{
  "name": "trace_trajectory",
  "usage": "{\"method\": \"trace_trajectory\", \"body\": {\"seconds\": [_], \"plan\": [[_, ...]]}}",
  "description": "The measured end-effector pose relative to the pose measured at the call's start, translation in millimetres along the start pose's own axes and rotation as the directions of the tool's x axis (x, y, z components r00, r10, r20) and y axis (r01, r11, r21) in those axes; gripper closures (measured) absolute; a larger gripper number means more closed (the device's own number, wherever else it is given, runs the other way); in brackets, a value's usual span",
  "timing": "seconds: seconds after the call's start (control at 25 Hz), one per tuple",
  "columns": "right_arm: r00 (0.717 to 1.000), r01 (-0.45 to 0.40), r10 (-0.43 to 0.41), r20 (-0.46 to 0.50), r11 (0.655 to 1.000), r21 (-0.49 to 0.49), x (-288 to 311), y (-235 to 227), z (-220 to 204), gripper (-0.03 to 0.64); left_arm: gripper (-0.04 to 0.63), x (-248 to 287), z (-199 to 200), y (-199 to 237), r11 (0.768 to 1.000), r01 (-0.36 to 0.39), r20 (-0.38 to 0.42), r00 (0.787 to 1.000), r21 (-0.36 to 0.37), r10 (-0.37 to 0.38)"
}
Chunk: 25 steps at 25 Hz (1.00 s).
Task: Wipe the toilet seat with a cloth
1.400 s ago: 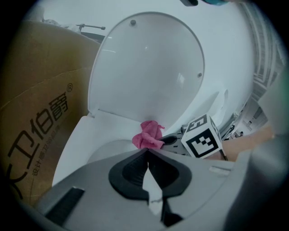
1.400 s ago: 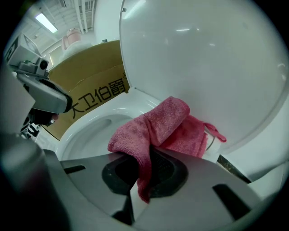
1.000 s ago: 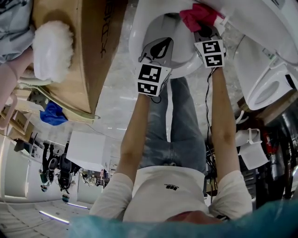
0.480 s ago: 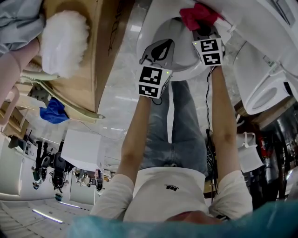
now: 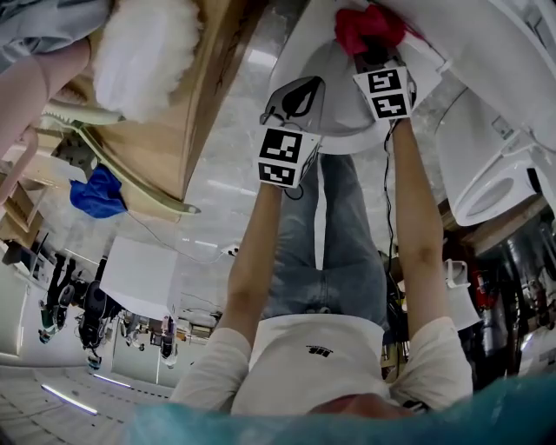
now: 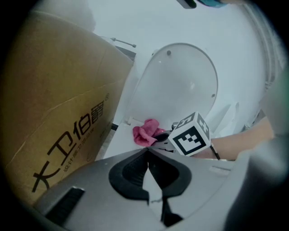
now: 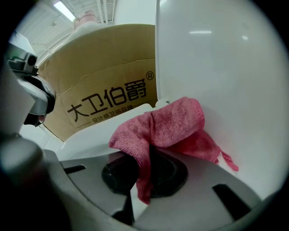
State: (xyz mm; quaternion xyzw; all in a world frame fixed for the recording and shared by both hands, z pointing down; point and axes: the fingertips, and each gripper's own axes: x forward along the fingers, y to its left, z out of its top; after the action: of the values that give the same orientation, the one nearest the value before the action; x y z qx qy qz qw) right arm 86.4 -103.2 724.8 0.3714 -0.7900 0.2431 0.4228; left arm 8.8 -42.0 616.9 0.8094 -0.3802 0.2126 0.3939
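Note:
A red cloth (image 5: 368, 26) lies bunched at the back of the white toilet seat (image 5: 347, 132), under the raised lid (image 5: 486, 52). My right gripper (image 5: 372, 50) is shut on it. In the right gripper view the cloth (image 7: 167, 124) drapes over the right gripper (image 7: 146, 169) and touches the lid (image 7: 226, 67). My left gripper (image 5: 295, 91) hovers over the seat's front, shut and empty. In the left gripper view the left gripper (image 6: 148, 164) points toward the cloth (image 6: 145, 133) and the lid (image 6: 180, 85).
A big cardboard box (image 5: 165, 122) stands close on the toilet's left, with a white fluffy bundle (image 5: 143, 52) on it. A second white toilet (image 5: 495, 174) is at the right. A blue rag (image 5: 95, 193) lies beyond the box. Another person's arm (image 5: 26, 96) shows at far left.
The right gripper has carried the cloth a little farther toward the back of the seat. The left gripper has stayed roughly where it was. The head view has tilted slightly.

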Motion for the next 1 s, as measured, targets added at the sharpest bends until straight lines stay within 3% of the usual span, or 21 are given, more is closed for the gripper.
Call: {"method": "trace_trajectory", "body": {"seconds": [0.52,1.0], "plan": [[0.986,-0.151,0.159,0.053,0.979,-0.137,-3.9,83.9,51.5,0.598,0.584,-55.3,-1.4,-10.3,0.997,-0.072,0.071,0.995,-0.02,0.074],[0.974,-0.179,0.195,0.115,0.974,-0.142,-106.6,112.5,74.5,0.598,0.584,-139.9,24.5,-62.3,0.992,-0.128,0.143,0.981,-0.011,0.129]]}}
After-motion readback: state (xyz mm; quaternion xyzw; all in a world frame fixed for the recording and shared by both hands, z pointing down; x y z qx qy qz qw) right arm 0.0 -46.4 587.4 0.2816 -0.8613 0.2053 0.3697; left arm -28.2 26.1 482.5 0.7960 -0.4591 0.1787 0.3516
